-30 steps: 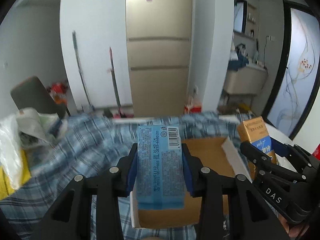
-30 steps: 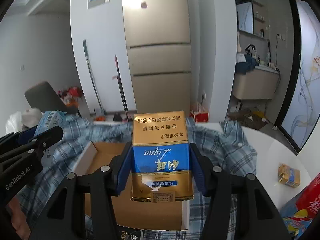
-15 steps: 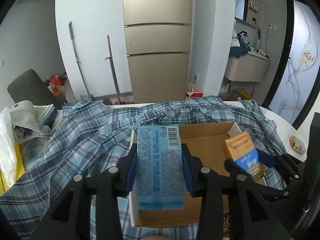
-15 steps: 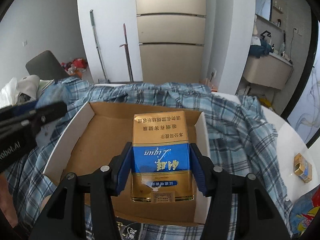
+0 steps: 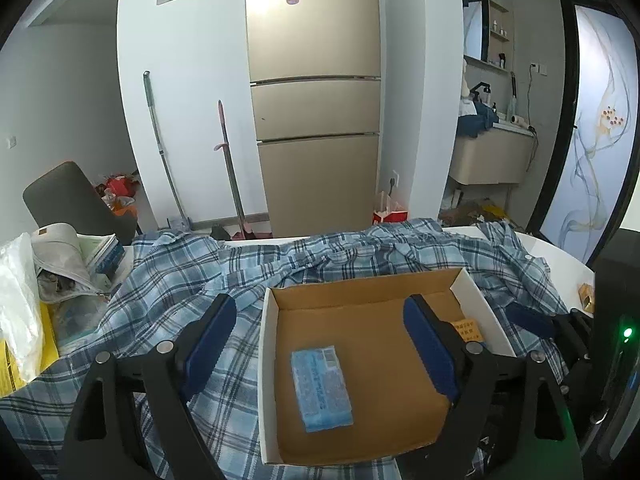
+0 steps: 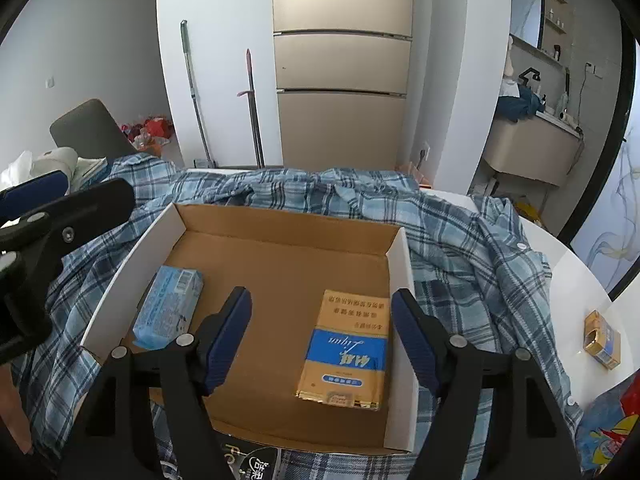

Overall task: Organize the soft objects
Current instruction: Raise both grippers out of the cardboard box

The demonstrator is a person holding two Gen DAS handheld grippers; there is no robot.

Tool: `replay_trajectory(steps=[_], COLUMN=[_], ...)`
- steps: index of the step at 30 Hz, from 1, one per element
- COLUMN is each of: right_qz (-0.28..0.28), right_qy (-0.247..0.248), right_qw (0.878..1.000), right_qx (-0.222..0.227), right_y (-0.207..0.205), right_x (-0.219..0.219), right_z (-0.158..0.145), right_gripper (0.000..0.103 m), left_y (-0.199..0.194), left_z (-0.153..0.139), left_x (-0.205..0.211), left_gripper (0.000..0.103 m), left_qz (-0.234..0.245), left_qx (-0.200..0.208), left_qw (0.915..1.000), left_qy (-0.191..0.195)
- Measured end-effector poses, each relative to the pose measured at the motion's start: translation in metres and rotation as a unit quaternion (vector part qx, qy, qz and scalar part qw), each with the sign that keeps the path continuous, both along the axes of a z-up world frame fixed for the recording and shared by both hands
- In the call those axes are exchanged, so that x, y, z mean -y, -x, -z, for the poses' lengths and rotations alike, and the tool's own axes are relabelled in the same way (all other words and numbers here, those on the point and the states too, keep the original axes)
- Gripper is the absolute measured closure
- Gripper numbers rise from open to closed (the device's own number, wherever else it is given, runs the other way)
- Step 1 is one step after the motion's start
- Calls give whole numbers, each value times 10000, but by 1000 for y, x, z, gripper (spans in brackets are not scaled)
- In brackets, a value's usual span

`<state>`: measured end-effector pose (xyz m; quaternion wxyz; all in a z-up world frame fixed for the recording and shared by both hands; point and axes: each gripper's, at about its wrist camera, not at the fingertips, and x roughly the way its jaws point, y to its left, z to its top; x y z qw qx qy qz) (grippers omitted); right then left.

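- The blue pack (image 6: 168,306) is a soft light-blue wrapped packet with small print and a barcode; it lies flat on the floor of the cardboard box (image 6: 280,216), at its left side, close to the left wall.
- The gold-and-blue pack (image 6: 348,350) is a flat pouch with a blue band across gold; it lies flat at the box's right side, just beside the right wall.
- Bare cardboard lies between the two packs and along the far half of the box.
- The left gripper (image 5: 320,344) is released, its jaws opening above the box, with nothing pressed between the pads.
- The right gripper (image 6: 322,332) is likewise released and opening; the gold-and-blue pack lies below, free of its pads.
- The box sits on a plaid shirt (image 6: 460,248) spread over the white bench (image 6: 580,276).
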<state>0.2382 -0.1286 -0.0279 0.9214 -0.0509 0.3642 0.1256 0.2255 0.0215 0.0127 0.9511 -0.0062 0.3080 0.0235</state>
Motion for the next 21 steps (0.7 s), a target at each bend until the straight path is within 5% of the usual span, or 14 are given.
replay_trajectory(steps=[7, 16, 21], right_qz=[89, 198, 192], right_qy=[-154, -283, -322], right_qw=[9994, 9954, 9920], right_qx=[293, 893, 1202], right_y=[2, 29, 56], right_x=[7, 25, 36], right_z=[-24, -74, -101], right_gripper=[24, 9, 3], left_y=[12, 65, 97], left_z=[-17, -78, -107], left_x=[-2, -8, 4], left_gripper=[16, 16, 15], left_qz=[-84, 23, 50], left_qx=[309, 977, 1365], left_qw=[9995, 9944, 9904], left_qy=[63, 396, 211])
